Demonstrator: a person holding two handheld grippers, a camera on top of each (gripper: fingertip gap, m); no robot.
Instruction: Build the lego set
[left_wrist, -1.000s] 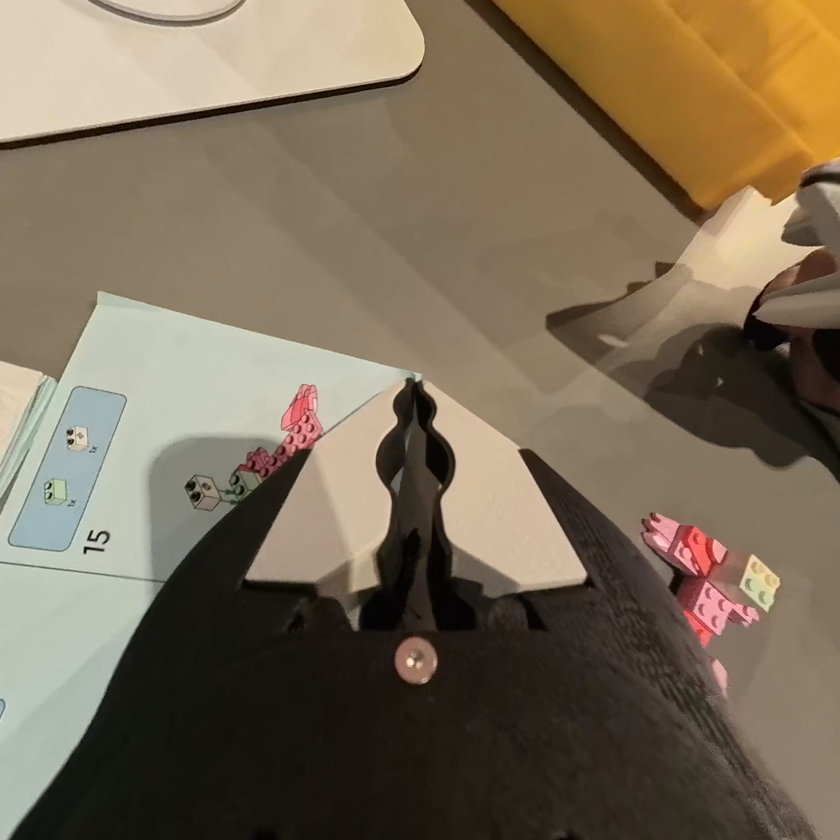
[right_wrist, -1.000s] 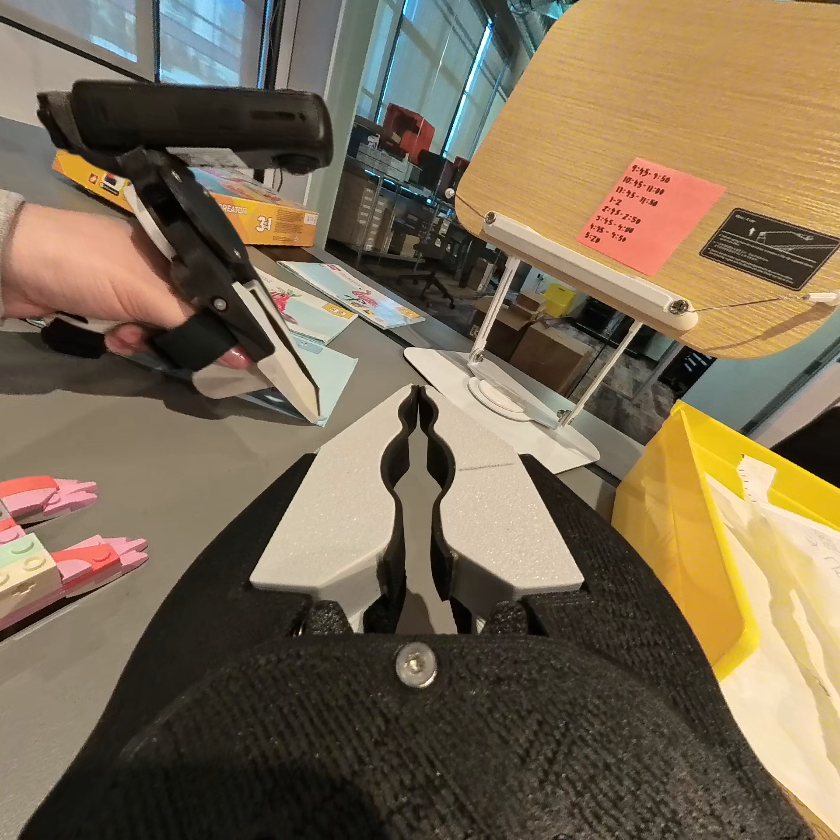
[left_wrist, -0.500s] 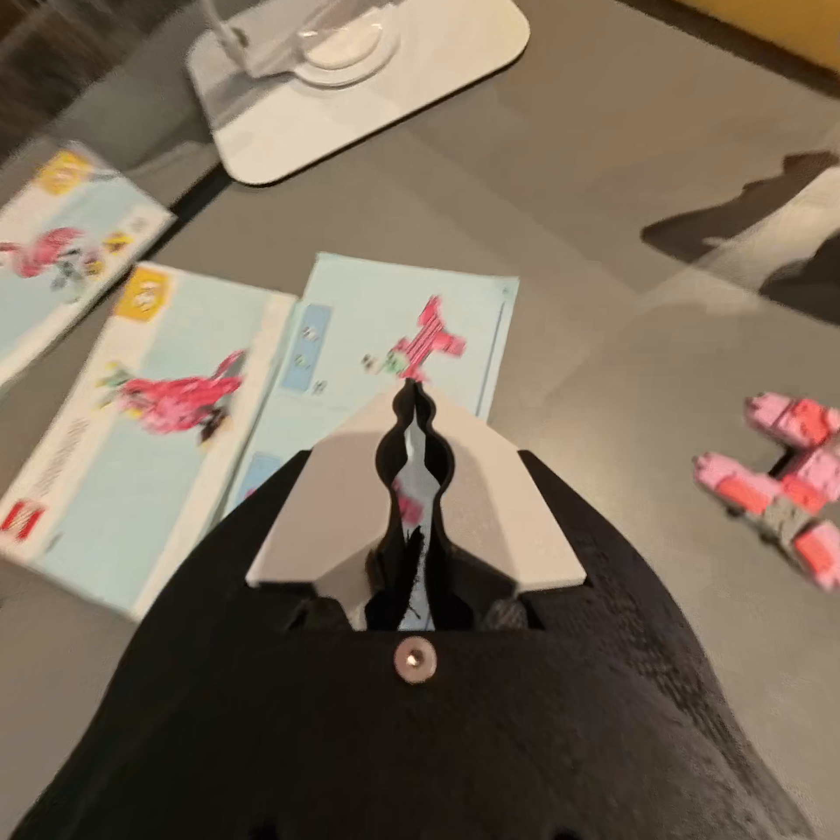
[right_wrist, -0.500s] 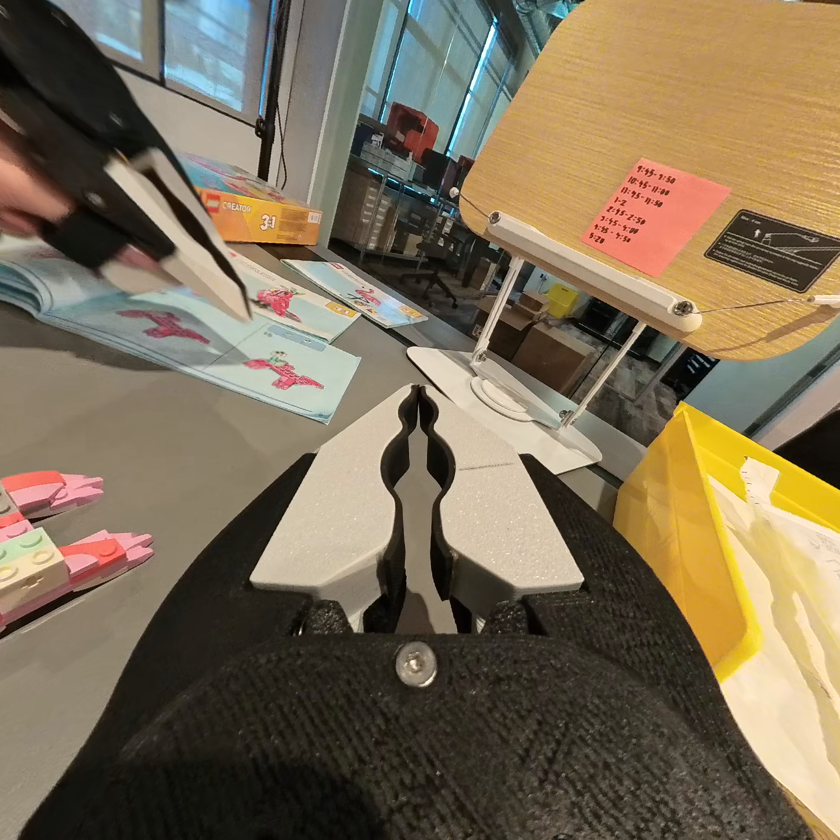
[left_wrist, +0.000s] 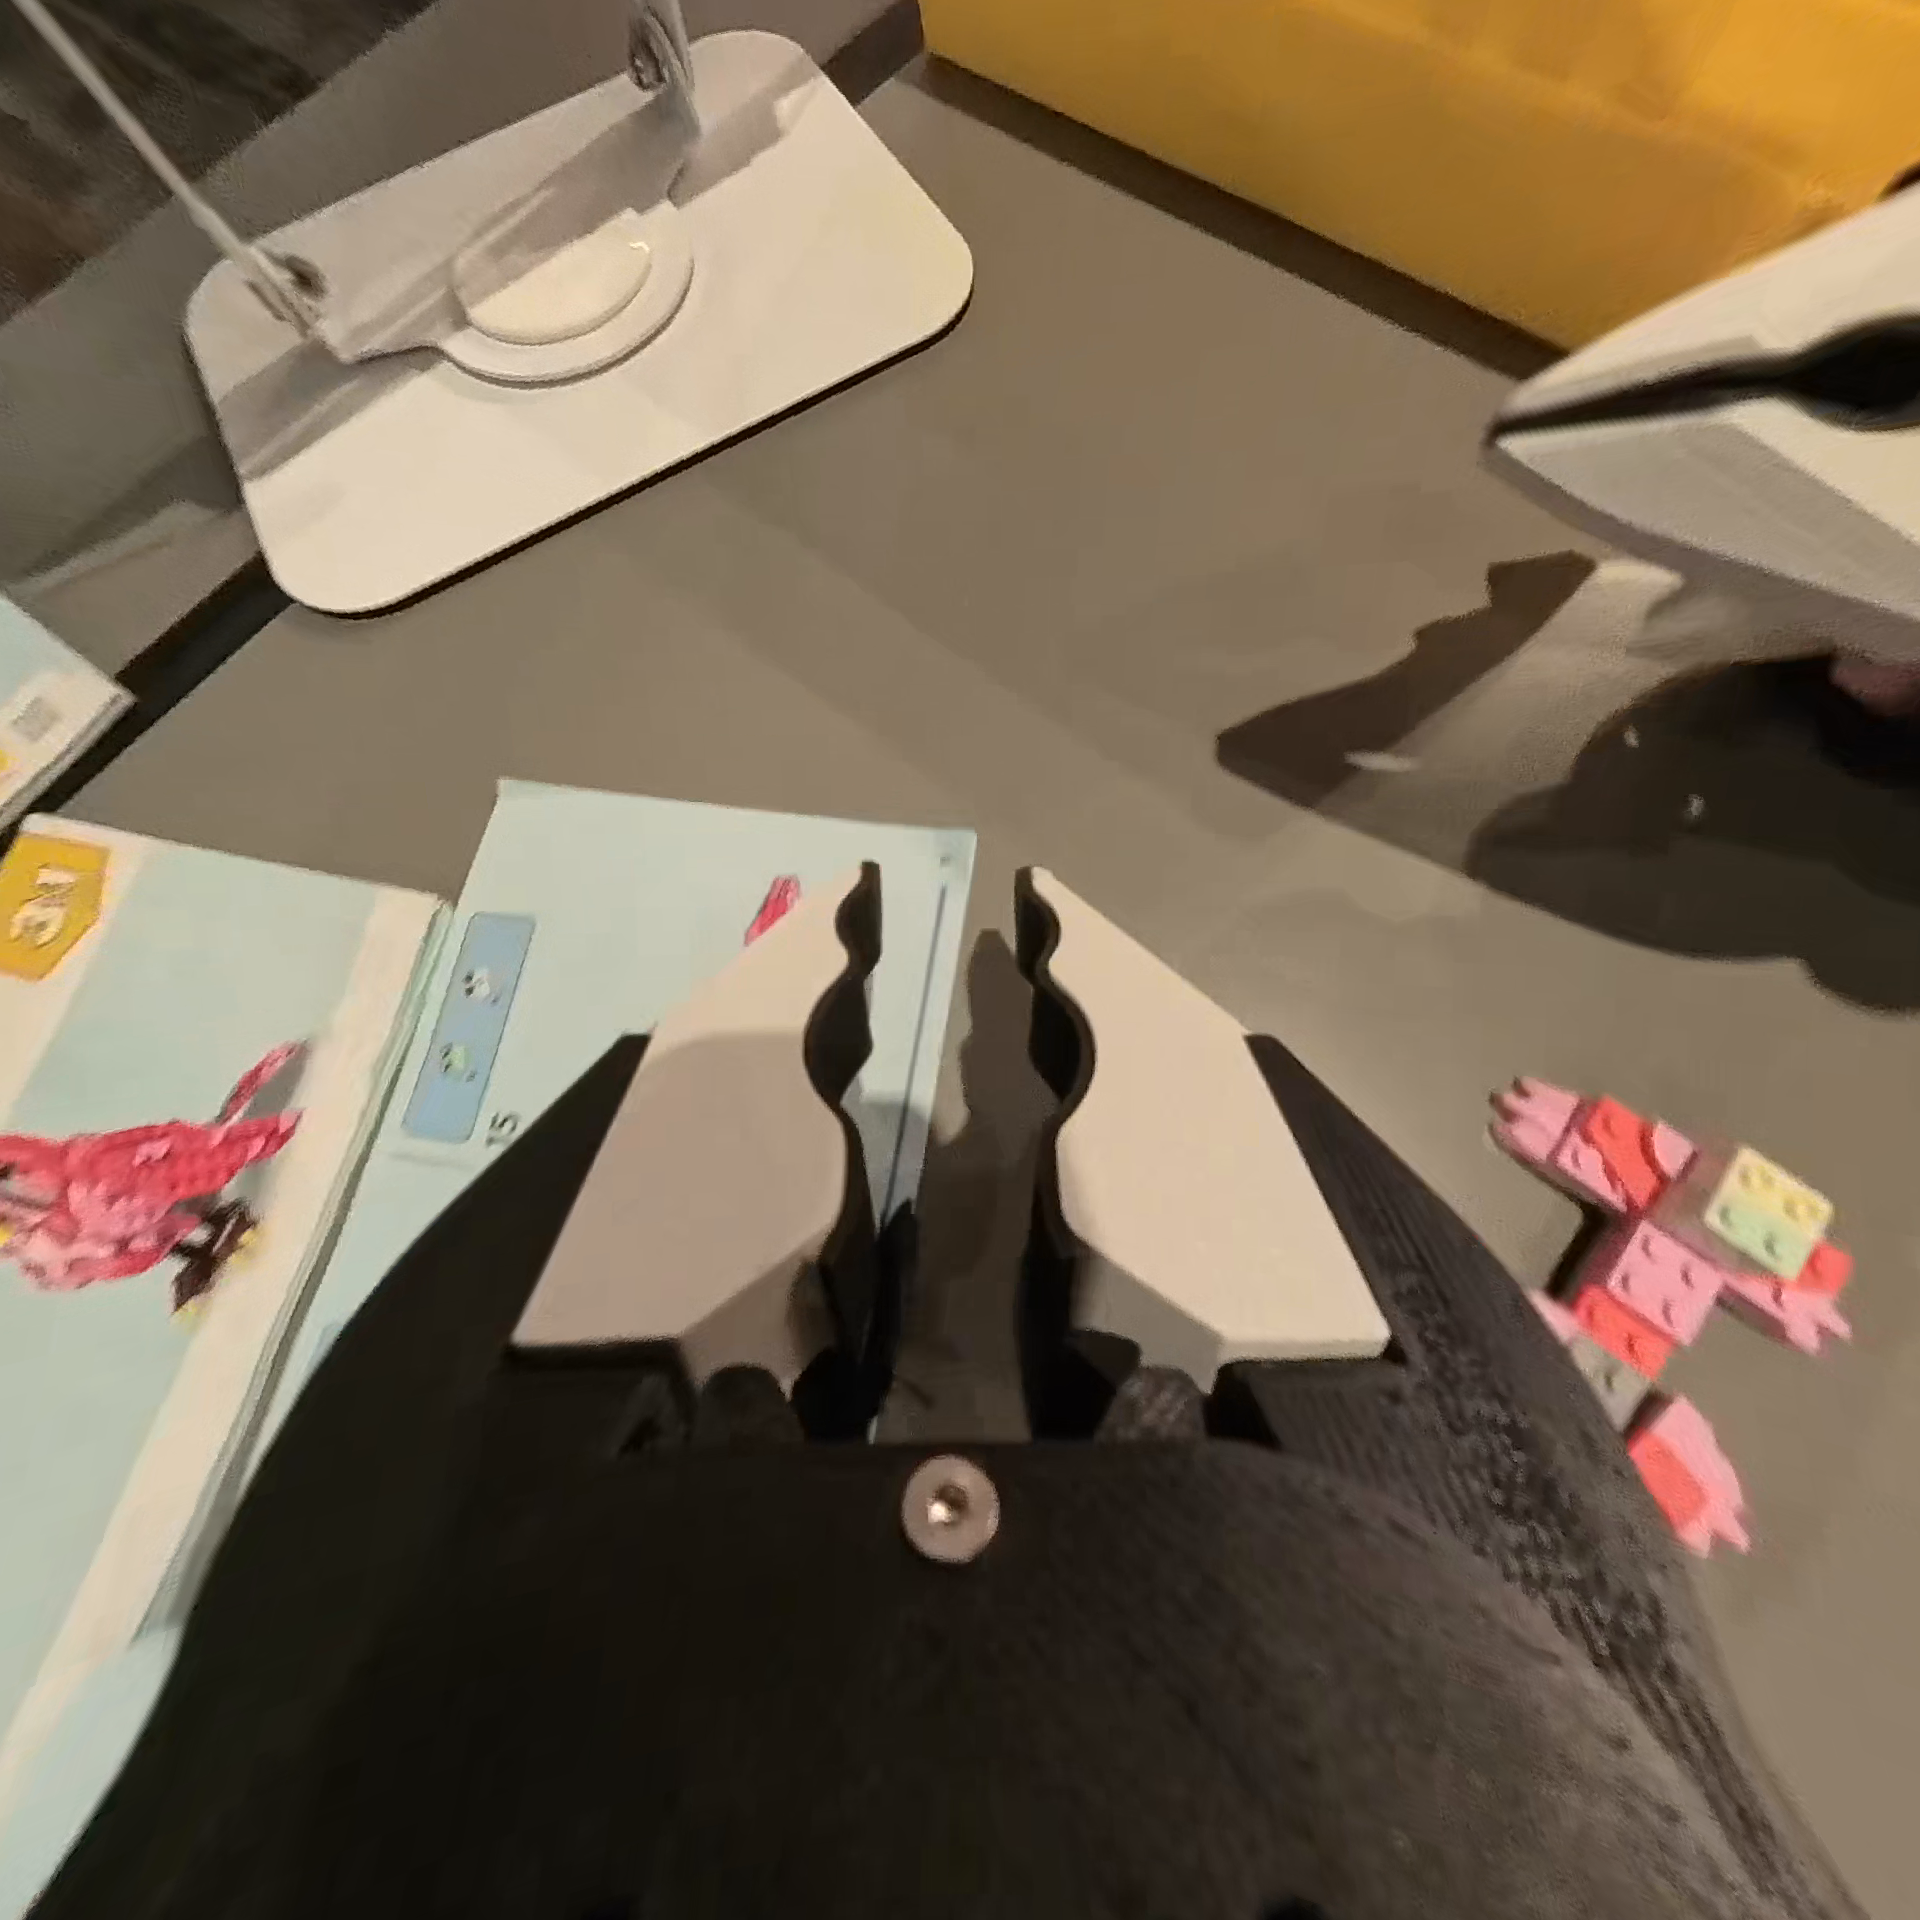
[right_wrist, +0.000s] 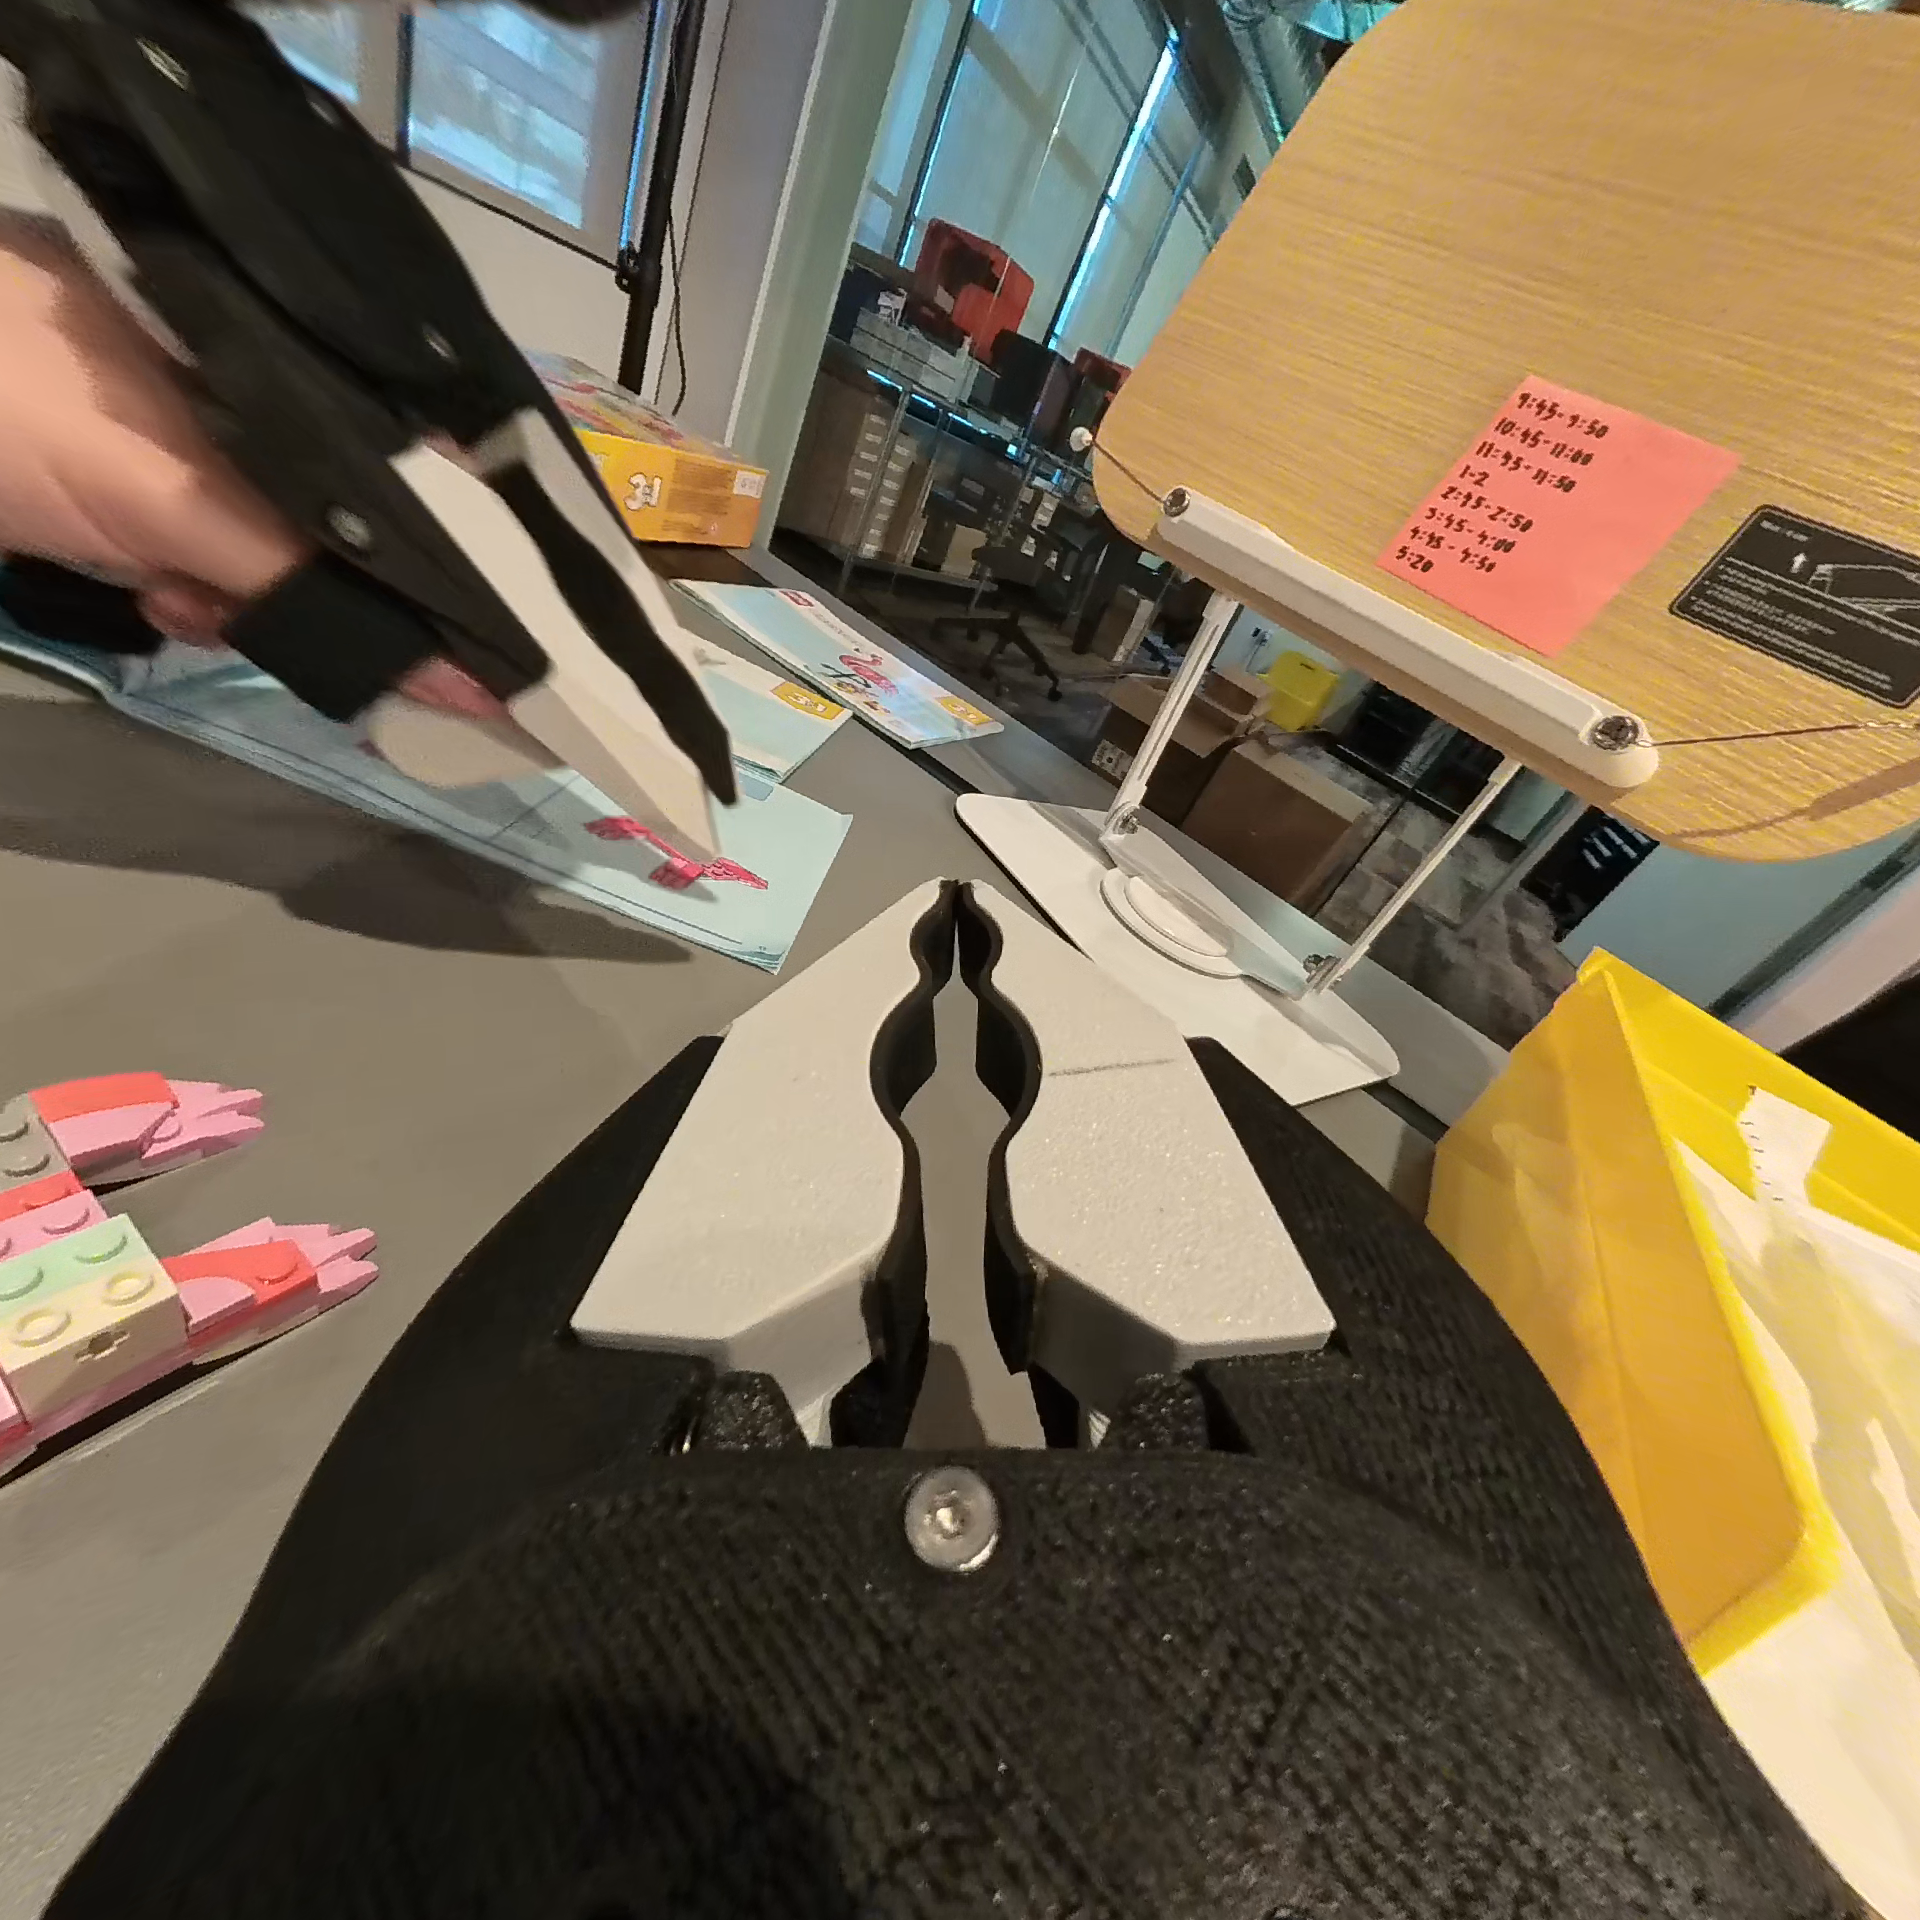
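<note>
A partly built pink and red lego model with a pale green and cream brick on top lies flat on the grey table, right of my left gripper; it also shows at the left edge of the right wrist view. My left gripper is open and empty, its tips above the right edge of the open light-blue instruction booklet. The right wrist view shows the left gripper over that booklet. My right gripper is shut and empty above the table, and its fingers show in the left wrist view.
A white stand base with a wooden board stands at the back of the table. A yellow bin with paper bags is on the right. More closed booklets and a yellow lego box lie farther back. Left tips to right tips: about 10 cm.
My left gripper has opened from shut and swung back towards the booklet's right edge and the model. My right gripper has stayed still and shut.
</note>
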